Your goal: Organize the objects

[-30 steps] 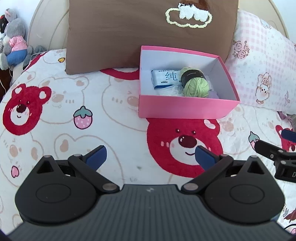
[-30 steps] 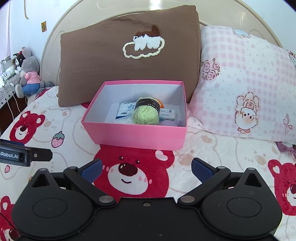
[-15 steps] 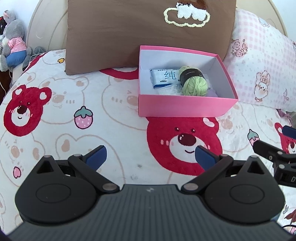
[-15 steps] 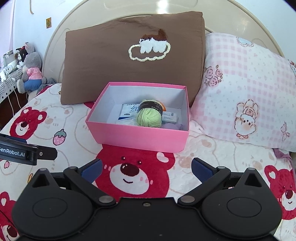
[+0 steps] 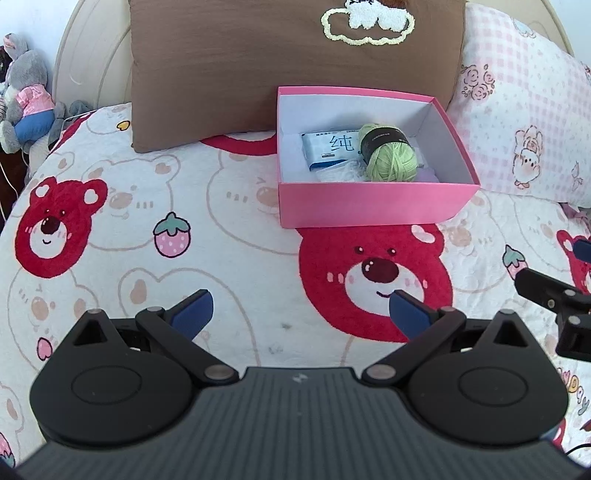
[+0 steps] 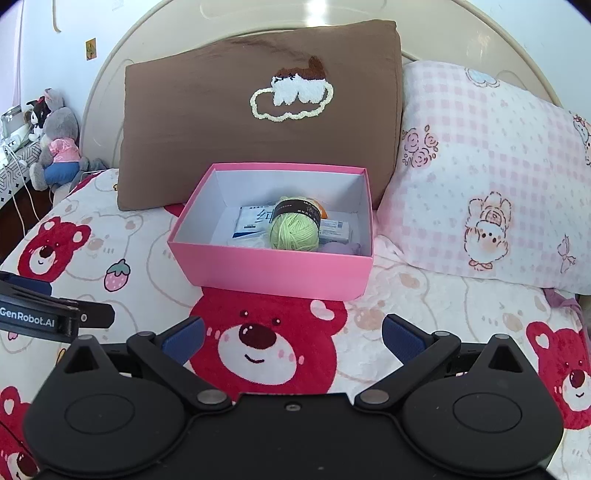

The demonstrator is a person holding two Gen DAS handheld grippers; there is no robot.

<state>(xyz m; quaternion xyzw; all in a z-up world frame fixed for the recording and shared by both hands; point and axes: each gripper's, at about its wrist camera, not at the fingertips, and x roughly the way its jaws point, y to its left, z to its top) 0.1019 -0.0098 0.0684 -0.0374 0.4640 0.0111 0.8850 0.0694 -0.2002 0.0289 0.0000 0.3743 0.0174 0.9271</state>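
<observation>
The pink box (image 6: 273, 267) sits on the bed (image 6: 424, 295) against the brown pillow (image 6: 221, 122), green yarn ball (image 6: 294, 232) inside; left gripper (image 5: 301, 308) and right gripper (image 6: 291, 336) hover before it, jaws apart, empty.

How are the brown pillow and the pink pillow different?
The brown pillow is plain with one fluffy white patch; the pink pillow is checked with small drawings. The brown pillow stands behind the pink box; the pink pillow lies to the box's right. Both lean against the headboard.
</observation>
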